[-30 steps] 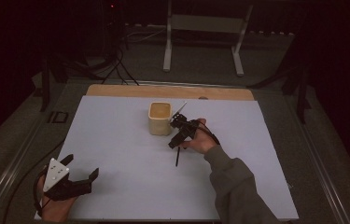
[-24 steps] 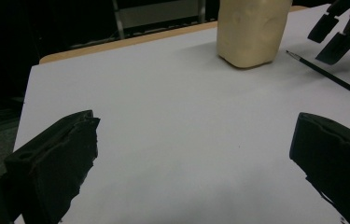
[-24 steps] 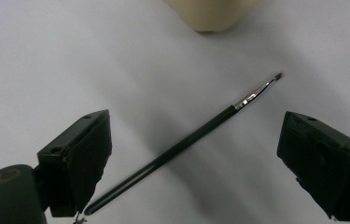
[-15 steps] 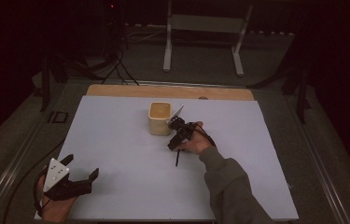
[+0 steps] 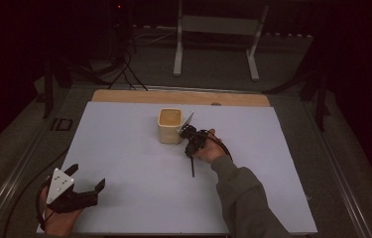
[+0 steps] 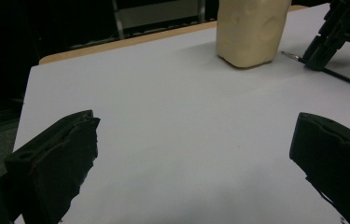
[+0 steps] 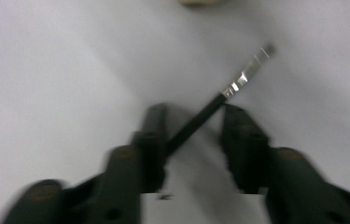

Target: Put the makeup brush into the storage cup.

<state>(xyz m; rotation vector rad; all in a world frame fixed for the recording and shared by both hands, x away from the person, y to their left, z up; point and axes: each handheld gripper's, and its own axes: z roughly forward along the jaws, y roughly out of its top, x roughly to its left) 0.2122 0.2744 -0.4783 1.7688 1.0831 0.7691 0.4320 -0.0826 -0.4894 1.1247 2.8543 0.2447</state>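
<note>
A: Where is the right gripper (image 5: 189, 140)?

B: Low over the white mat (image 5: 124, 148), just beside the cream cup (image 5: 169, 125). Its jaws have just been closing around a thin black tool (image 7: 196, 126) with a shiny metal tip, which lies slantwise between them. The left jaw meets the handle; the right one seems a little off it, though blur makes that hard to judge.

A: And the left gripper (image 5: 87, 191)?

B: Jaws spread wide, nothing between them, well apart from the tool.

A: Any brand, label or writing?

B: None legible.
</note>
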